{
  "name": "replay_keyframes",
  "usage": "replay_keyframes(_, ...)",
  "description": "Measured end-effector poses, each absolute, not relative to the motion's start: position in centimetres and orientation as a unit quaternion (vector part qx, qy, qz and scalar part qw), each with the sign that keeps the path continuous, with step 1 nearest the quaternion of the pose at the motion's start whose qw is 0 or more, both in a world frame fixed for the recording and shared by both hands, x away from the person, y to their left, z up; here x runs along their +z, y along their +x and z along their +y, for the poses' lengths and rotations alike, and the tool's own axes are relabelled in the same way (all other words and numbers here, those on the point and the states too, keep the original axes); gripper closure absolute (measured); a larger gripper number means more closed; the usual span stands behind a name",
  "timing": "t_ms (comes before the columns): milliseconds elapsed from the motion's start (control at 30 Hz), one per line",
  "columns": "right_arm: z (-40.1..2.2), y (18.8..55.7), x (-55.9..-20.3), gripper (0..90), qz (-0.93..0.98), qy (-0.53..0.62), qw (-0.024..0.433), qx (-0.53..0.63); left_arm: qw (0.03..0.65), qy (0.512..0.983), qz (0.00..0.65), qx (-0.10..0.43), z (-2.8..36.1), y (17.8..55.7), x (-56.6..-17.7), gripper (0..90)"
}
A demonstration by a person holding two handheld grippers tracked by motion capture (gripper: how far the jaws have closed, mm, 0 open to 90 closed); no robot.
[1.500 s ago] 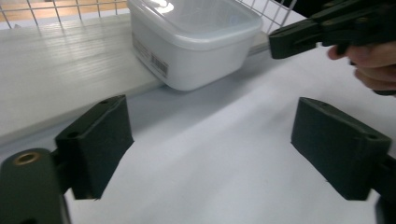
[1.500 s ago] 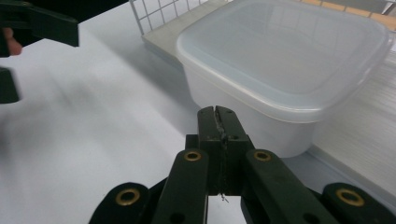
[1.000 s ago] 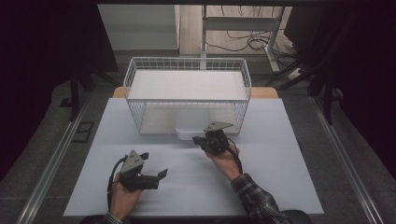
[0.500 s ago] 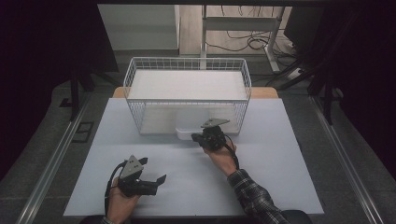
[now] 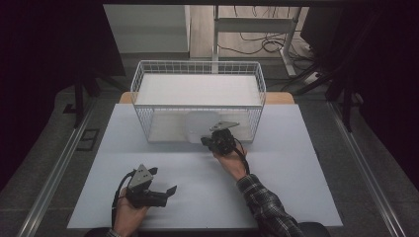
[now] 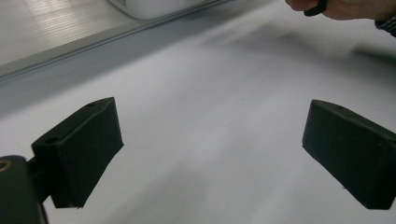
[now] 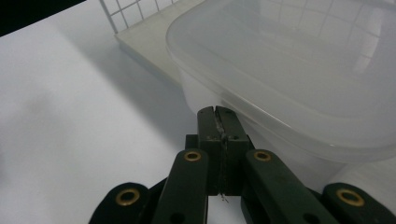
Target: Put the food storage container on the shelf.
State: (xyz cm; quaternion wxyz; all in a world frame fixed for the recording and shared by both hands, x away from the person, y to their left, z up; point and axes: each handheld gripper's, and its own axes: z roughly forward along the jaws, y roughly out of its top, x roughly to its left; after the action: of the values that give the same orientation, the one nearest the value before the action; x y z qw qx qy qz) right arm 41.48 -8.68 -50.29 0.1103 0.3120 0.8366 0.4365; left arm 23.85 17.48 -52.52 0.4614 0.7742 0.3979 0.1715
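Translucent plastic container (image 7: 289,79) stood against wire basket (image 5: 197,98) on surface (image 5: 296,163). Right tool (image 7: 218,122) clenched empty beneath rim; left tool (image 6: 210,154) released. Likely light, slippery, flexible; best gripped at rim.

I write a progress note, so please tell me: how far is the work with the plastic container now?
Done: nothing looks finished; the clear plastic container sits on the table against the front of the wire basket. In hand: the right claw, jaws shut with nothing between them, is at the container's near side, just under its rim. Left: the left claw waits open over bare table; moving the container remains.
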Motion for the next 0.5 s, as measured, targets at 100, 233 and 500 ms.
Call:
replay_keyframes(100,-8.6,42.0,-50.2,89.1,0.836,0.313,0.117,0.435,0.462,0.774,0.398,0.171,17.5,23.9,-52.5,4.5)
replay_keyframes(233,-8.5,42.5,-50.2,89.1,0.835,0.315,0.121,0.436,0.462,0.775,0.397,0.169,17.4,23.9,-52.5,4.5)
replay_keyframes(500,-8.3,43.5,-50.2,89.1,0.831,0.322,0.126,0.436,0.464,0.773,0.400,0.164,17.5,24.0,-52.6,4.5)
